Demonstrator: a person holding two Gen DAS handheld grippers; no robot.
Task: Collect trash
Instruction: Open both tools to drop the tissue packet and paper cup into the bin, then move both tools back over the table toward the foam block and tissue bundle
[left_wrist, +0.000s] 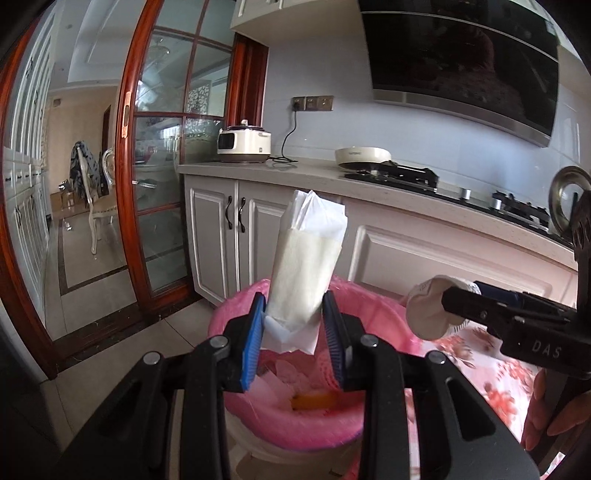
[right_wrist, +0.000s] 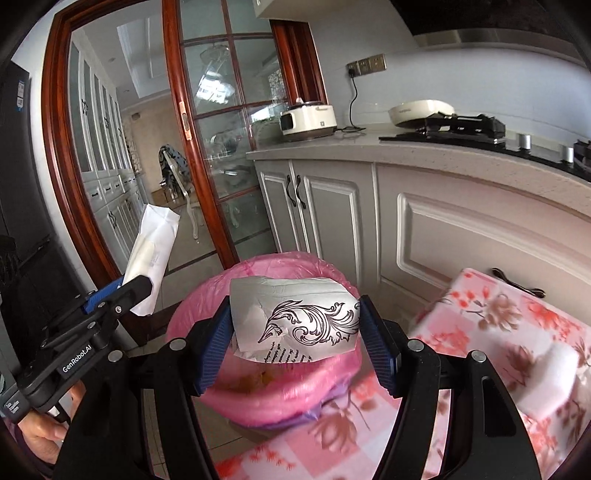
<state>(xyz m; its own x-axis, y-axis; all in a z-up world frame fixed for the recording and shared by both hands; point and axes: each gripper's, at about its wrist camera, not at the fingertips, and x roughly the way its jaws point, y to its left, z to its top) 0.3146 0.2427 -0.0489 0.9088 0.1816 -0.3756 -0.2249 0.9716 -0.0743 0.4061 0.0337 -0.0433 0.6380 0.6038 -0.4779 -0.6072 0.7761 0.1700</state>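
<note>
Left gripper (left_wrist: 293, 321): blue pads clamped on the lower end of a white tissue pack (left_wrist: 306, 258), long axis upright, held directly above the pink-lined trash bin (left_wrist: 373, 299); body marked "GenRobot.AI". Right gripper (right_wrist: 295, 328): clenched across a crumpled paper cup (right_wrist: 295, 317) printed with black scrollwork and unreadable script, lying sideways over the same bin, beside the floral tablecloth (right_wrist: 517, 325); body marked "DAS". Judged equally near for the drop.

A white cooker (left_wrist: 243, 144) and a cream pan (left_wrist: 362, 155) sit well apart on the counter (left_wrist: 314, 173).
</note>
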